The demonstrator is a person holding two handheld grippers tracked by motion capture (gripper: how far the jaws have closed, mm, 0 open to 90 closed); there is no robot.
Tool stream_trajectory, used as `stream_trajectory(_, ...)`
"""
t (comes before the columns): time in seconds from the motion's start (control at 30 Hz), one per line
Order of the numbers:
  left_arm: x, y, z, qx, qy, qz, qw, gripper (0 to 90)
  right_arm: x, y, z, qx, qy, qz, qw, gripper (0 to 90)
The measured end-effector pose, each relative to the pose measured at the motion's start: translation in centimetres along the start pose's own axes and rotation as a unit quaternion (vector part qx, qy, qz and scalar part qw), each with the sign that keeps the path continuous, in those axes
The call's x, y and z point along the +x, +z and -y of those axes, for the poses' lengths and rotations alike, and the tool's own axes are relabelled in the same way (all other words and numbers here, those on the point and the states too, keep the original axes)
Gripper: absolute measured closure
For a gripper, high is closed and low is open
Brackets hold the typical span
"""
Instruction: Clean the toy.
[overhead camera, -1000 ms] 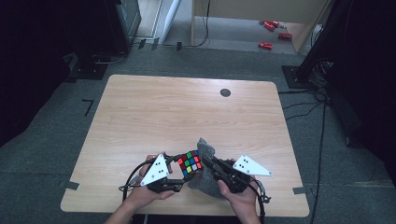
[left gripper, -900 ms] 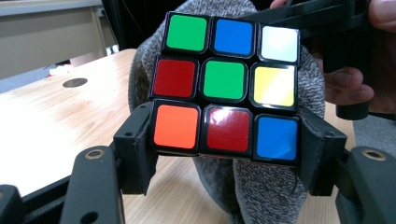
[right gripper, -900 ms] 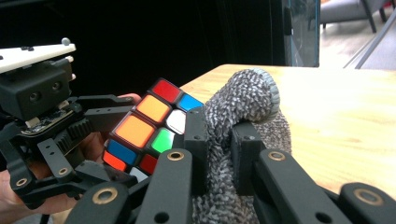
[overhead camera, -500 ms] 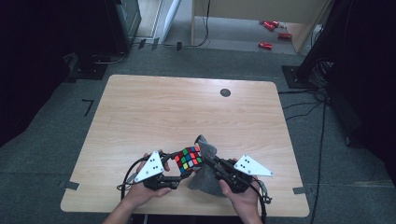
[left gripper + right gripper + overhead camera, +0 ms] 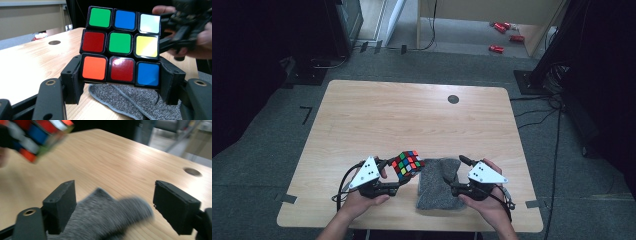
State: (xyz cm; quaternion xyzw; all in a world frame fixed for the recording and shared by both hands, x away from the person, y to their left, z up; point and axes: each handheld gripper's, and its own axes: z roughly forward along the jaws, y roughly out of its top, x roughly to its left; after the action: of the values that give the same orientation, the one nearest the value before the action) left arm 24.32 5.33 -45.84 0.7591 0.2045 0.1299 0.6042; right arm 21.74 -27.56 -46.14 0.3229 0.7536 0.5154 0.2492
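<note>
Cube (image 5: 407,164) raised just left of cloth (image 5: 438,185), cloth on table (image 5: 412,115) near front edge

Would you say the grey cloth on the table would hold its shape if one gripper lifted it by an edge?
Probably not: the grey cloth lies rumpled with a fold standing up, so it looks floppy. Its knitted surface suggests light weight and decent grip.

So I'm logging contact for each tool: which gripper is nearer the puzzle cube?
Left. The left gripper clamps the puzzle cube above the table; the right gripper, jaws just opened, stands apart over the grey cloth.
</note>
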Motion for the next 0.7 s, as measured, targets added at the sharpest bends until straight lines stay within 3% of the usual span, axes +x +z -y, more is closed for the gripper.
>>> stream_trajectory(0.1, 0.0, 0.0, 0.0, 0.0, -0.002, 0.001, 1.0, 34.3, 0.7, 0.0, 0.2, 0.011, -0.021, -0.067, 0.9974, 16.6)
stream_trajectory(0.17, 0.0, 0.1, 0.0, 0.002, -0.003, 0.002, 1.0, 34.3, 1.5, 0.5, 0.9, 0.039, -0.034, -0.114, 0.9922, 15.9)
stream_trajectory(0.2, 0.0, 0.1, 0.0, 0.004, -0.004, 0.001, 1.0, 34.3, 1.8, 1.0, 1.4, 0.056, -0.043, -0.12, 0.9903, 14.7)
stream_trajectory(0.33, 0.0, 0.3, 0.1, 0.01, -0.008, 0.004, 0.9999, 34.3, 2.6, 2.9, 3.1, 0.131, -0.072, -0.111, 0.9826, 13.3)
stream_trajectory(0.4, 0.0, 0.3, 0.1, 0.009, -0.01, 0.005, 0.9999, 34.3, 2.6, 3.3, 3.8, 0.16, -0.077, -0.102, 0.9787, 12.8)
stream_trajectory(0.47, 0.1, 0.2, 0.1, 0.007, -0.014, 0.005, 0.9999, 34.3, 2.3, 3.8, 4.7, 0.187, -0.066, -0.101, 0.9748, 12.5)
stream_trajectory(0.53, 0.2, 0.1, 0.1, 0.004, -0.016, 0.005, 0.9998, 34.3, 2.0, 3.9, 4.8, 0.192, -0.038, -0.106, 0.9748, 14.3)
stream_trajectory(0.63, 0.4, -0.1, 0.0, 0.0, -0.024, 0.007, 0.9997, 34.3, 2.0, 3.9, 4.8, 0.196, -0.03, -0.1, 0.9751, 19.3)
stream_trajectory(0.7, 0.5, -0.1, -0.1, -0.006, -0.033, 0.011, 0.9994, 34.3, 1.9, 3.7, 4.8, 0.192, -0.025, -0.094, 0.9766, 30.3)
